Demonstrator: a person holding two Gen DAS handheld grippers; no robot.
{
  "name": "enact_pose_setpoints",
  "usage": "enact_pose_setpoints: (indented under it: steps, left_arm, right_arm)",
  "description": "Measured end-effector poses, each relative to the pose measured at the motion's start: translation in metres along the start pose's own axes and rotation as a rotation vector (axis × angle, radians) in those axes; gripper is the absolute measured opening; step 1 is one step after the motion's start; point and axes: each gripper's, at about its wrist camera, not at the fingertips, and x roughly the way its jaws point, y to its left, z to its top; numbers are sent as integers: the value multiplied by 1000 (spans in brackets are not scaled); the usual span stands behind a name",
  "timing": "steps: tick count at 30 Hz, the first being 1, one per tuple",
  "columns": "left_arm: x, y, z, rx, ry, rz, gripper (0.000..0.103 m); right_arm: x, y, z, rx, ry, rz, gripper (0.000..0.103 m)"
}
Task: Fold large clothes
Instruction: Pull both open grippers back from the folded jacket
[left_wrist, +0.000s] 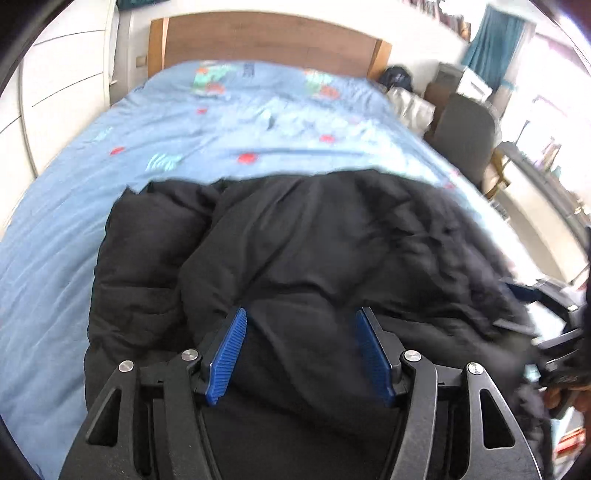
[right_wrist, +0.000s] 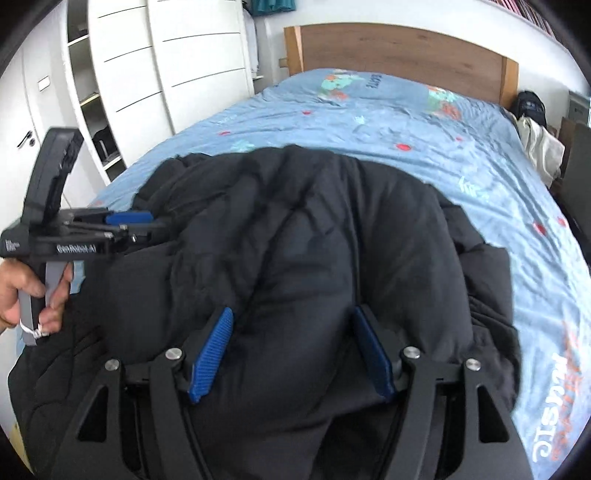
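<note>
Black coat (left_wrist: 295, 258) under open tool (left_wrist: 301, 321) (bed)

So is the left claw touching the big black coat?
Cannot tell. In the right wrist view the left claw overlaps the black coat's edge, but blur hides any contact. The left wrist view shows its jaws spread over the coat, height unclear.

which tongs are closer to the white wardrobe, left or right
Left. The left tongs sit at the black jacket's edge on the white wardrobe side; the right tongs hover over the jacket's middle, farther from it.
</note>
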Motion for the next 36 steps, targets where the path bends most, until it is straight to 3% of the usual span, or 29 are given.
enact_pose_setpoints:
  steps: [5, 8, 18, 24, 36]
  left_arm:
    - [-6, -22, -13, 61, 2, -41, 68]
    - [13, -19, -30, 60, 46, -26, 68]
    - [37, -17, -49, 36, 56, 23, 69]
    - [3, -31, -48, 44, 26, 98, 69]
    - [-111, -47, -72, 114, -60, 209, 69]
  right_arm:
    - [-10, 7, -10, -19, 0, 23, 66]
    - [-4, 4, -19, 4, 5, 32, 67]
    - [29, -5, -39, 41, 14, 30, 67]
    - [4, 1, -32, 86, 8, 3, 67]
    - [-112, 48, -47, 126, -113, 1, 67]
